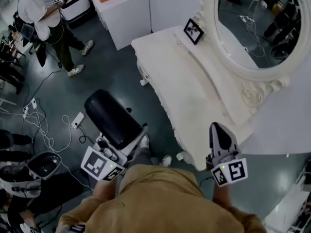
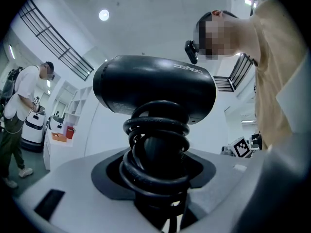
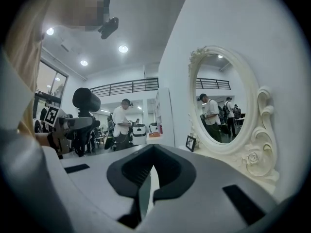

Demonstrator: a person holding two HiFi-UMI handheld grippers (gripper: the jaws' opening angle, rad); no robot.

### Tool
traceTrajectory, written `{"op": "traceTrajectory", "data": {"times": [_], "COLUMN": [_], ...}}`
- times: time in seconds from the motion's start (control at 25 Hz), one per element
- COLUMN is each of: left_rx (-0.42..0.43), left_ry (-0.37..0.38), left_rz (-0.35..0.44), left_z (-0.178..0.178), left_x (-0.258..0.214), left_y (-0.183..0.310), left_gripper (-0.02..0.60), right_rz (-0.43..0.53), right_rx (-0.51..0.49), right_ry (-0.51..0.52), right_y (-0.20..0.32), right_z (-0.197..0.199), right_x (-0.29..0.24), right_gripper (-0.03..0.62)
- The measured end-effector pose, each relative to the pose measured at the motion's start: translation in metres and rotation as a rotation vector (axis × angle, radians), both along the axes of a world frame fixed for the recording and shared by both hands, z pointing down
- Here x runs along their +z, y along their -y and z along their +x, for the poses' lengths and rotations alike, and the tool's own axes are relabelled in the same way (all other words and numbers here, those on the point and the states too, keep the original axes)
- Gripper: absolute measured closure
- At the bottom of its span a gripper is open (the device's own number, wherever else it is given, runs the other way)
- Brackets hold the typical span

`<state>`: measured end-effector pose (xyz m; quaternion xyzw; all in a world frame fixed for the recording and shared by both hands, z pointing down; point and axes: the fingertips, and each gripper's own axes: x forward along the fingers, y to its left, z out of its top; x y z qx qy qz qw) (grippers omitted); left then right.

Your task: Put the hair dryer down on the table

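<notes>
My left gripper [image 1: 125, 147] is shut on the handle of a black hair dryer [image 1: 112, 116], over the floor to the left of the white dressing table [image 1: 194, 86]. In the left gripper view the dryer [image 2: 155, 89] stands upright with its black cord [image 2: 158, 130] coiled round the handle between the jaws of that gripper [image 2: 158, 178]. My right gripper [image 1: 219, 130] hangs at the table's near edge, shut and holding nothing; its jaws [image 3: 149, 178] meet in a thin slit. From the right gripper view the dryer [image 3: 86, 100] shows at the left.
An oval mirror [image 1: 252, 23] in a carved white frame stands at the back of the table, with a small marker card [image 1: 194, 31] beside it. A person [image 1: 43, 13] stands at far left by a white cabinet [image 1: 121, 8]. Cables [image 1: 43, 125] lie on the floor.
</notes>
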<state>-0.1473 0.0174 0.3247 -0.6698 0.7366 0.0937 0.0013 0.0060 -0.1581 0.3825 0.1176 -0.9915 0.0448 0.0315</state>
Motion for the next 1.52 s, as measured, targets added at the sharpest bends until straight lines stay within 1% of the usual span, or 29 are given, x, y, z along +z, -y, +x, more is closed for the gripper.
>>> {"op": "traceTrajectory", "data": {"times": [0.2, 0.36, 0.48, 0.68, 0.92, 1.08, 1.2, 1.4, 1.52], "left_rx": [0.051, 0.1, 0.135, 0.2, 0.281, 0.307, 0.316, 0.333, 0.341], "left_ry": [0.01, -0.003, 0.003, -0.006, -0.019, -0.031, -0.053, -0.022, -0.025], "left_rz": [-0.024, -0.02, -0.028, -0.055, -0.106, -0.152, -0.18, -0.237, -0.272], "left_z": [-0.036, -0.066, -0.088, -0.119, -0.133, -0.136, -0.132, -0.121, -0.114], "left_x": [0.006, 0.006, 0.008, 0.018, 0.037, 0.056, 0.067, 0.086, 0.095], "left_y": [0.02, 0.031, 0.042, 0.059, 0.088, 0.107, 0.119, 0.146, 0.162], "left_gripper": [0.337, 0.337, 0.337, 0.337, 0.337, 0.337, 0.337, 0.337, 0.337], "right_rz": [0.004, 0.031, 0.038, 0.046, 0.028, 0.038, 0.043, 0.046, 0.049], "right_rx": [0.039, 0.058, 0.084, 0.147, 0.245, 0.274, 0.295, 0.33, 0.353], "right_ry": [0.008, 0.025, 0.038, 0.024, -0.01, -0.013, -0.009, 0.006, 0.015], "right_y": [0.008, 0.01, 0.015, 0.017, 0.025, 0.03, 0.035, 0.047, 0.053], "right_z": [-0.041, -0.075, -0.099, -0.123, -0.12, -0.118, -0.108, -0.087, -0.073], "right_x": [-0.006, -0.017, -0.022, -0.024, -0.015, -0.015, -0.017, -0.018, -0.019], "right_gripper": [0.592, 0.592, 0.592, 0.592, 0.592, 0.592, 0.592, 0.592, 0.592]}}
